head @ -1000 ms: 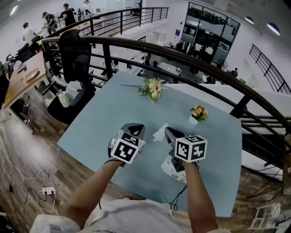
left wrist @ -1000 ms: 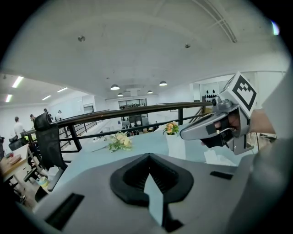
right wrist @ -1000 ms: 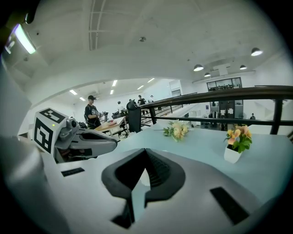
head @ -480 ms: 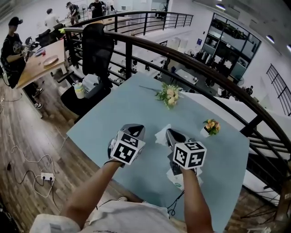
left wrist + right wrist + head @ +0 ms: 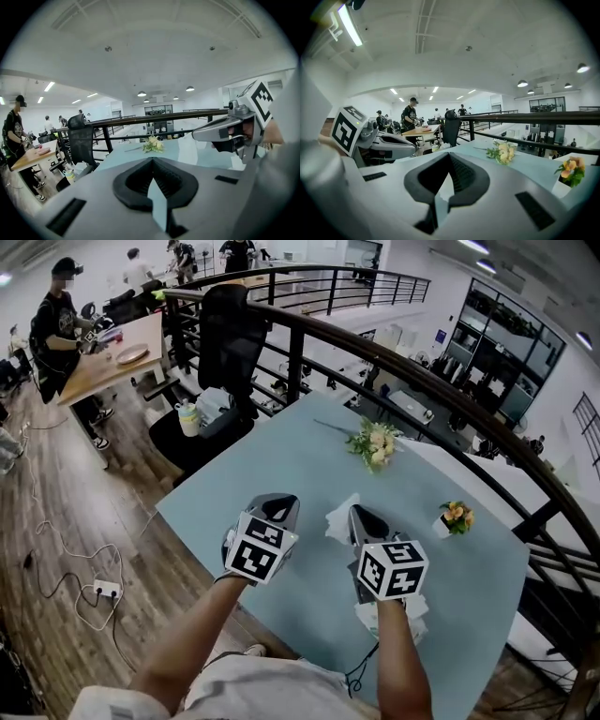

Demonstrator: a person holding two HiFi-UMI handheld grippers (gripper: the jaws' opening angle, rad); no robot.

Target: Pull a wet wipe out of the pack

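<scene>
Evidently the right gripper (image 5: 357, 513) has its fingers pinched together on a white wet wipe (image 5: 338, 518), which sticks out crumpled just past the tips. Behind and below those fingers, the pack (image 5: 367, 617) lies on the blue table (image 5: 281, 456). Alongside, the left gripper (image 5: 285, 502) has its fingertips meeting. Well beyond the right fingers, a small white pot (image 5: 441, 525) holds orange flowers.

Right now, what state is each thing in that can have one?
left gripper: jaws together, nothing between them
right gripper: shut on the wet wipe
wet wipe: crumpled, held above the table
pack: flat on the table, half hidden by the right gripper; lid unclear
</scene>
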